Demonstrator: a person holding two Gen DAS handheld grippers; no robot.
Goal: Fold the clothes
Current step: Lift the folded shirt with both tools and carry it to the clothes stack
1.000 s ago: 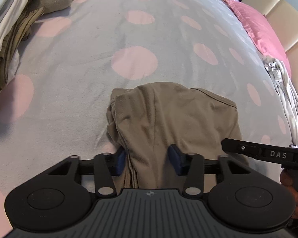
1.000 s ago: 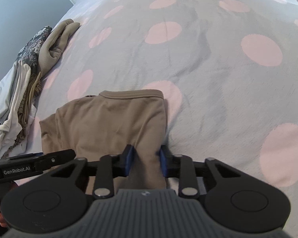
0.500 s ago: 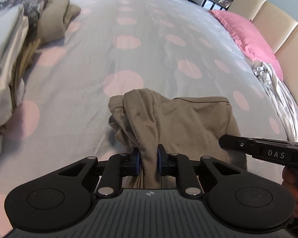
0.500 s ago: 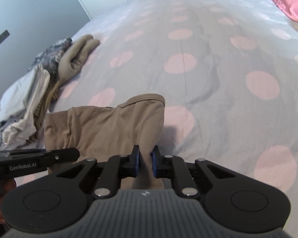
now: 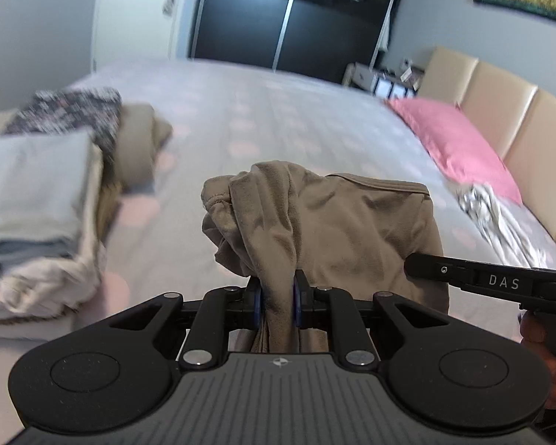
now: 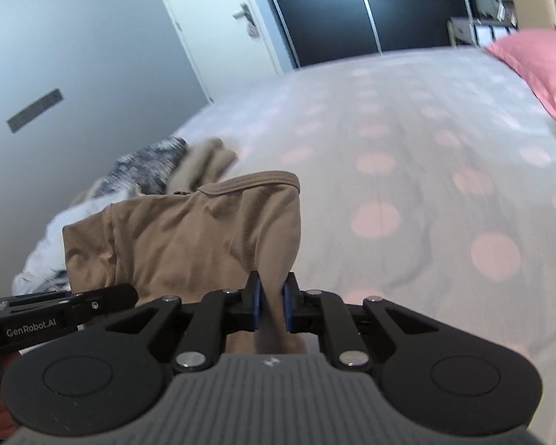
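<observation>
The left gripper [image 5: 277,298], black with blue pads, is clamped on a bunched fold of the tan, soft knit garment [image 5: 337,222]. The right gripper [image 6: 271,306], of the same build, is clamped on another edge of the same garment [image 6: 189,237]. The cloth passes between both pairs of pads and hangs below them.

The garment is lifted clear of the bed cover [image 6: 407,170] and spans between the two grippers, so its long axis runs from one gripper to the other. A stitched band edge lies along its far upper side. The portion at the left gripper is gathered into deep vertical creases; the portion at the right gripper is smoother and sheet-like.

A hand [image 5: 545,367] holds the right gripper's handle, seen at the right edge of the left wrist view.

The bed cover is pale grey fabric printed with round pink spots. Left of the garment, a pile of folded clothes [image 5: 40,200] sits on the cover: pale grey and white pieces, a dark speckled piece, a beige piece. Right of the garment lies a crumpled white and grey cloth [image 5: 489,207]. Beyond it, a pink pillow [image 5: 452,141] rests against the padded beige headboard [image 5: 500,104]. Farthest from the garment stand dark glossy wardrobe doors [image 5: 293,18].
</observation>
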